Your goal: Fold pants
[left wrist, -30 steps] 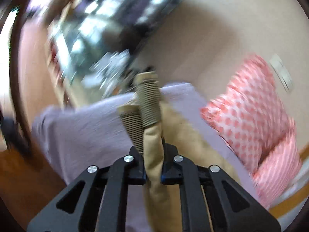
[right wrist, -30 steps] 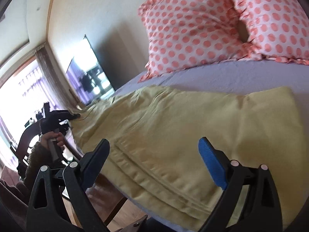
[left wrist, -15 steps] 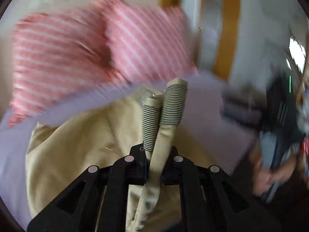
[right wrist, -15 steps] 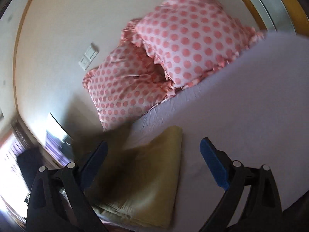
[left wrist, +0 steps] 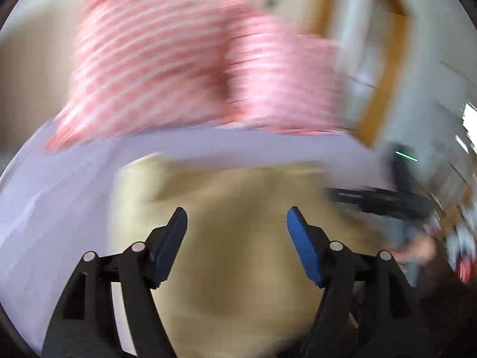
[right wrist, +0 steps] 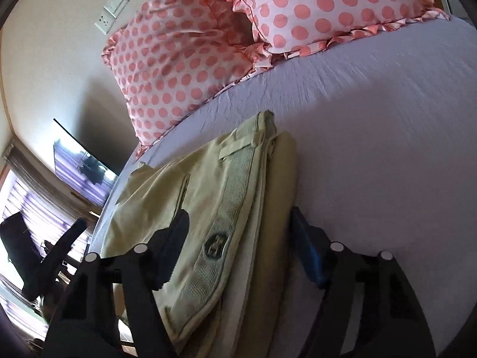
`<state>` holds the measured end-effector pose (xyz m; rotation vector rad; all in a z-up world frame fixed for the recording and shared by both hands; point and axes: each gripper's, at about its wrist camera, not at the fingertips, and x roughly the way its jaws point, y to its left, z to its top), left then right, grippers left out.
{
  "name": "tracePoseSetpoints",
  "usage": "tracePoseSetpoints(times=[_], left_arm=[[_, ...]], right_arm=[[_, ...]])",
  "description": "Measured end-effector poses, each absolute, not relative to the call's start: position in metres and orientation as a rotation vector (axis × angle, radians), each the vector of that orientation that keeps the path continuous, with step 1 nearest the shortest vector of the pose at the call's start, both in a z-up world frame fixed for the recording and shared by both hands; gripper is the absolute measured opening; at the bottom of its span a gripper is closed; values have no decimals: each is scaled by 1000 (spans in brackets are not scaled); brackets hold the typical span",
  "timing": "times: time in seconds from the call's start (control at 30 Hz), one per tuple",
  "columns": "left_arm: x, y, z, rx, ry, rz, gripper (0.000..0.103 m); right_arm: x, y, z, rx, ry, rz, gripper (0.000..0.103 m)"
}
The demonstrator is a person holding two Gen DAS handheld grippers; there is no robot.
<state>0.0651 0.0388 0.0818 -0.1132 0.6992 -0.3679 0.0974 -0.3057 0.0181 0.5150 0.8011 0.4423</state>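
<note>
The tan pants (right wrist: 214, 208) lie folded on the lilac bed sheet (right wrist: 372, 149), with the ribbed waistband and a small label on top. In the blurred left wrist view they show as a tan patch (left wrist: 238, 238) below my left gripper (left wrist: 237, 217), which is open and empty just above them. My right gripper (right wrist: 238, 223) is open too, its jaws standing either side of the folded stack's right edge, holding nothing. The other gripper shows dark at the right in the left wrist view (left wrist: 378, 200).
Two pink polka-dot pillows (right wrist: 238, 29) rest against the wall at the head of the bed. A wall socket (right wrist: 111, 9) is above them. A television (right wrist: 80, 161) and a bright window are at the left. A wooden door frame (left wrist: 384, 68) stands right of the bed.
My left gripper has let go of the waistband it held and now stands open over the pants. The pants now lie folded over. My right gripper has come down close to the stack.
</note>
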Motion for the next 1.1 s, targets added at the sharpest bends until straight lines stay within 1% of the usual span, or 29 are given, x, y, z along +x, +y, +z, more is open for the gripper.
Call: tracePoseSetpoints(times=[0.07, 0.1, 0.23, 0.27, 0.33, 0.37, 0.4, 0.43, 0.47, 0.5, 0.57, 0.6, 0.7, 0.8, 0.87, 0.93, 0.97, 1.03, 1.07, 1.1], left_arm=[[96, 80, 62, -200, 816, -277, 67], [106, 89, 57, -214, 852, -258, 67], [129, 97, 37, -260, 978, -356, 68], [135, 96, 37, -271, 974, -395, 75], [144, 94, 33, -301, 1000, -455, 77], [152, 96, 31, -346, 1012, -495, 76], [152, 101, 27, -388, 1016, -520, 67], [160, 102, 24, -416, 1023, -532, 59], [167, 103, 21, -451, 1037, -545, 34], [170, 108, 17, -526, 1059, -563, 17], [180, 112, 15, -583, 1058, -572, 9], [180, 110, 21, -556, 1039, -562, 6], [183, 95, 50, -444, 970, -541, 5], [208, 80, 79, -368, 888, -503, 5], [230, 72, 89, -308, 843, -444, 5], [259, 65, 84, -251, 838, -360, 6], [277, 59, 71, -215, 870, -305, 9], [296, 53, 47, -180, 952, -223, 17], [301, 52, 38, -174, 979, -201, 27], [298, 53, 37, -173, 966, -194, 28]], right_arm=[[103, -305, 16, 518, 822, 455, 56], [104, -306, 14, 522, 826, 465, 54], [114, -316, 11, 568, 837, 472, 46], [117, -316, 11, 575, 838, 472, 46], [120, -312, 11, 567, 847, 489, 46], [122, -310, 10, 568, 863, 515, 39], [125, -311, 6, 599, 882, 556, 21], [128, -313, 1, 662, 900, 610, 19], [132, -321, -7, 756, 910, 660, 16], [133, -324, -9, 792, 911, 679, 15], [134, -328, -7, 840, 899, 719, 13], [135, -326, -2, 834, 890, 732, 13], [147, -318, 29, 766, 853, 749, 11], [173, -313, 56, 708, 797, 733, 10], [198, -313, 68, 685, 758, 695, 10], [222, -316, 68, 676, 746, 636, 9], [237, -318, 63, 666, 756, 582, 9], [259, -314, 47, 626, 821, 497, 10], [267, -309, 34, 577, 887, 420, 14], [270, -307, 29, 544, 921, 378, 23]])
